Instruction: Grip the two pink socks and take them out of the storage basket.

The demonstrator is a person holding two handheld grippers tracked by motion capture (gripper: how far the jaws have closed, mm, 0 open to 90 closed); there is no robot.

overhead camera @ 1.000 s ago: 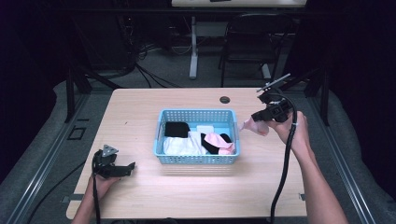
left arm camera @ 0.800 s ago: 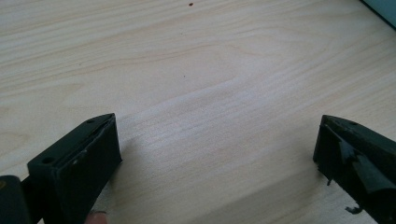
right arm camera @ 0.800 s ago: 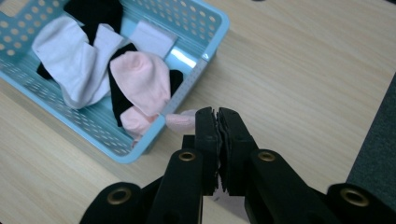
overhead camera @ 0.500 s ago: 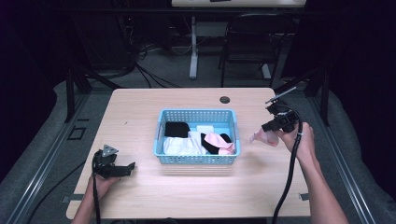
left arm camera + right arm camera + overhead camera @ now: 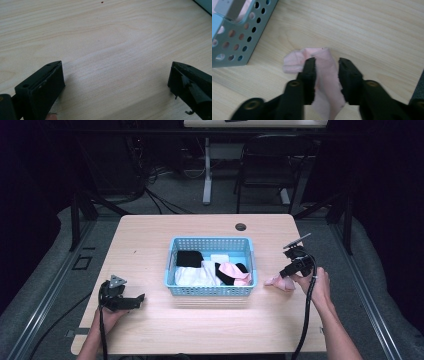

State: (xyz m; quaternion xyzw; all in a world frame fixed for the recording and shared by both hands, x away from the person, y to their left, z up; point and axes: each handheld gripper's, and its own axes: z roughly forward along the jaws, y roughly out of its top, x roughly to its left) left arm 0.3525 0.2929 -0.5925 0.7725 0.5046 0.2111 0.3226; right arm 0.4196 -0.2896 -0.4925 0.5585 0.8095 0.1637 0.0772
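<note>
The right gripper (image 5: pixel 326 65), jaws just opened, straddles a pink cloth (image 5: pixel 322 75) on the table (image 5: pixel 150 240), apparently unpinched; left gripper (image 5: pixel 115 82) jaws spread.

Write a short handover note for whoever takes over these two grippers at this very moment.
Right gripper: jaws have just been opening, pink cloth between them, lying on the table right of the blue basket.
Left gripper: open, nothing between the jaws, low over the wood.
Done: one pink cloth set out.
Left: black, white and pink cloths remain in the basket, probably to take out next.
</note>
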